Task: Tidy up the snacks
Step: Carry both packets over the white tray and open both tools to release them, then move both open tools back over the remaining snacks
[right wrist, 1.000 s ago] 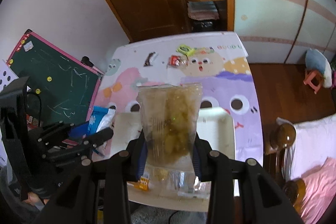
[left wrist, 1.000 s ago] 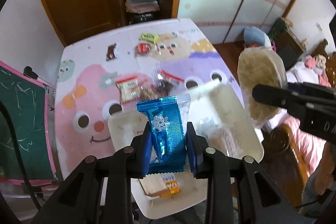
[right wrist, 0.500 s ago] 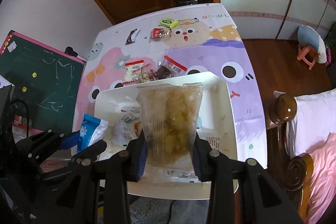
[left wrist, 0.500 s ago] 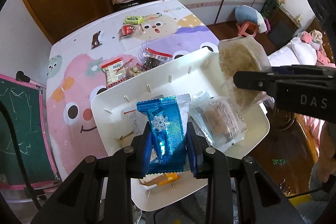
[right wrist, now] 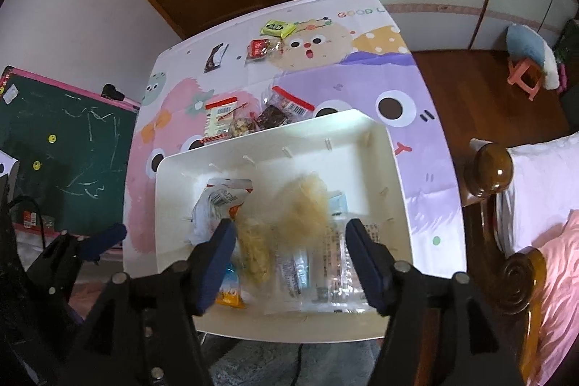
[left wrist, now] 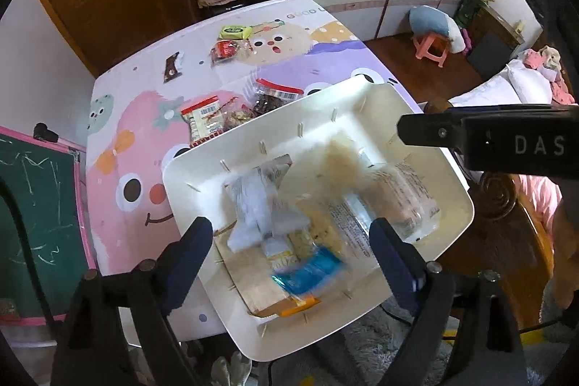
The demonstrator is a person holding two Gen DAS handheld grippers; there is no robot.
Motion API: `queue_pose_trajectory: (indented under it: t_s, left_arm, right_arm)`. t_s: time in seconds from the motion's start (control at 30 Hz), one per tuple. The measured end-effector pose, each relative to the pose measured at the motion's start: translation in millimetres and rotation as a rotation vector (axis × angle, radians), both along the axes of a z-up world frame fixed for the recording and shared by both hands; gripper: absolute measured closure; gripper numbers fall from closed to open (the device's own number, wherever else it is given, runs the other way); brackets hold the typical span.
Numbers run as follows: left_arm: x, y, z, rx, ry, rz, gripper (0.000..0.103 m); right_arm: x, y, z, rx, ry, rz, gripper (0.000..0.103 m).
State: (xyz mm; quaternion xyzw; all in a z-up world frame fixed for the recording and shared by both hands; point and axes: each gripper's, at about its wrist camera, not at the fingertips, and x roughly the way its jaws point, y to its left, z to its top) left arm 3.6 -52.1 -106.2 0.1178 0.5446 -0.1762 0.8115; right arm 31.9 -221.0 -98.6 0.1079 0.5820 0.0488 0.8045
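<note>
A white tray (left wrist: 376, 96) (right wrist: 394, 169) sits at the table's near edge and holds several snack packets. My left gripper (left wrist: 289, 241) is open above it; the blue snowflake packet (left wrist: 307, 274) lies blurred in the tray below. My right gripper (right wrist: 289, 237) is open above the tray; the clear bag of pale yellow snacks (right wrist: 304, 205) (left wrist: 343, 154) is blurred beneath it. Two red-topped packets (left wrist: 231, 118) (right wrist: 253, 118) lie on the cartoon tablecloth just behind the tray.
A green packet (left wrist: 235, 31), a red packet (left wrist: 226, 49) and a dark packet (left wrist: 170, 67) lie at the table's far end. A chalkboard (left wrist: 32, 205) stands left. A bed with a wooden post (right wrist: 492, 169) is right. The right gripper's arm (left wrist: 506, 140) crosses the left wrist view.
Both grippers opened and dropped their packets into the tray: the blue packet from the left, the clear yellow bag from the right. Both views moved closer over the tray.
</note>
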Motion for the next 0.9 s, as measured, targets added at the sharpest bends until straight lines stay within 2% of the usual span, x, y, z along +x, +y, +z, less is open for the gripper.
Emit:
queue_pose_trajectory:
  t_s: [0.43, 0.9]
  left_arm:
    - [7, 24, 10, -0.018, -0.029, 0.083, 0.015]
    - [10, 34, 9, -0.032, -0.018, 0.120, 0.015]
  right_arm:
    - [-3, 14, 0, -0.022, -0.003, 0.035, 0.039]
    - [-3, 24, -5, -0.026, 0.014, 0.056, 0.039]
